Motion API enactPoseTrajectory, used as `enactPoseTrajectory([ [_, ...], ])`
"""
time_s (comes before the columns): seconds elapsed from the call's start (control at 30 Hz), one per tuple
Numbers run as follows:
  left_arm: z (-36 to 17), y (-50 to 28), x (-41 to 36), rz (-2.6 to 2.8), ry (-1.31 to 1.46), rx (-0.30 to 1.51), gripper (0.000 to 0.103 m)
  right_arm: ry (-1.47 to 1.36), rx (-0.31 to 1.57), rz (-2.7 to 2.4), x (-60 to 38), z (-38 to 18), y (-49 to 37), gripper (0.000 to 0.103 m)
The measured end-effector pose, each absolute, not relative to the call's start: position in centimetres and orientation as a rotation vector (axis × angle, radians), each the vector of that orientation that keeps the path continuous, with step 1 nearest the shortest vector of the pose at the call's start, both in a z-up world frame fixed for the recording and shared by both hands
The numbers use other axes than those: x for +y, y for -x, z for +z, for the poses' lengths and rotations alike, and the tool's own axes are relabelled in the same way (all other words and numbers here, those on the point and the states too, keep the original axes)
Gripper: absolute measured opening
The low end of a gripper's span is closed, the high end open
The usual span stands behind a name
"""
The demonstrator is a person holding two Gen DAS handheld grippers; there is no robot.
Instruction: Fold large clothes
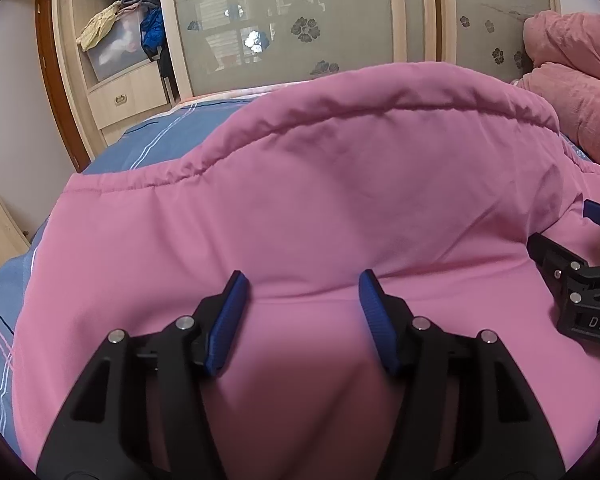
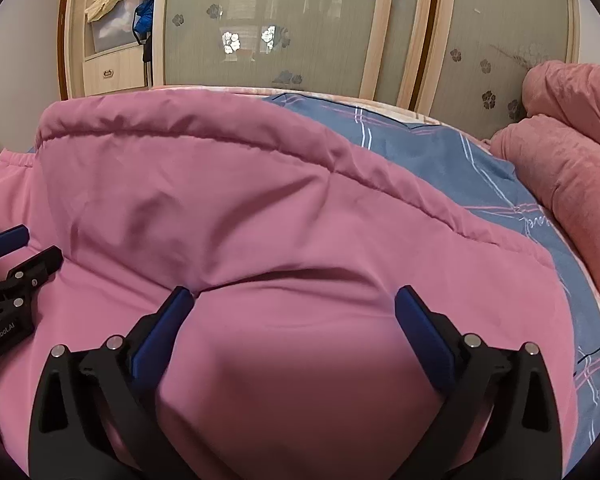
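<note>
A large pink padded garment (image 1: 300,184) lies spread on the bed and fills both views; it also shows in the right wrist view (image 2: 228,208). A stitched hem runs across its far edge. My left gripper (image 1: 302,280) is open, its blue pads just above the fabric near a fold, holding nothing. My right gripper (image 2: 294,294) is open wide over the garment's near part, holding nothing. The right gripper shows at the right edge of the left wrist view (image 1: 580,248). The left gripper shows at the left edge of the right wrist view (image 2: 16,256).
The bed has a blue sheet (image 2: 460,152) with white and pink stripes. Pink pillows (image 2: 560,168) are stacked at the right. A wardrobe with frosted sliding doors (image 1: 300,20) stands behind the bed, and an open shelf with clothes (image 1: 120,28) is at the far left.
</note>
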State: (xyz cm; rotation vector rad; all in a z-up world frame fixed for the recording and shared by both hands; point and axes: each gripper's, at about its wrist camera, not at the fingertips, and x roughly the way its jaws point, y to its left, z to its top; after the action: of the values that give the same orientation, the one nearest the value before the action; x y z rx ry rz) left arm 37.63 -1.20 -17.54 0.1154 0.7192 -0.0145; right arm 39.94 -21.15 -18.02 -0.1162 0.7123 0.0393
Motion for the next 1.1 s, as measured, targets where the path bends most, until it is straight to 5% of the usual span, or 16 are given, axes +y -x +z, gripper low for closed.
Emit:
enactPoseTrajectory([
  [0.4,-17.3,-38.4,-0.7,-0.026,-0.097,0.741,0.062,0.096,0.733,0.054,-21.1,-18.7,-40.4,0.102],
  [0.7,-14.7,-37.5,7.4,0.132,0.104,0.761,0.061,-0.169,0.644,-0.042,-29.9,-15.7,-35.4,0.102],
  [0.77,-13.5,-33.2,6.6,0.125,0.056,0.684,0.071,-0.128,0.575,-0.117,-29.3,-14.3,-31.0,0.102],
  [0.83,-12.9,-28.2,5.3,0.088,0.041,0.616,0.092,-0.104,0.512,-0.098,-27.1,-13.1,-25.4,0.102],
  [1.1,-14.5,-13.5,-0.6,0.061,-0.081,0.609,0.098,-0.003,0.619,-0.117,-18.6,-15.1,-12.7,0.102],
])
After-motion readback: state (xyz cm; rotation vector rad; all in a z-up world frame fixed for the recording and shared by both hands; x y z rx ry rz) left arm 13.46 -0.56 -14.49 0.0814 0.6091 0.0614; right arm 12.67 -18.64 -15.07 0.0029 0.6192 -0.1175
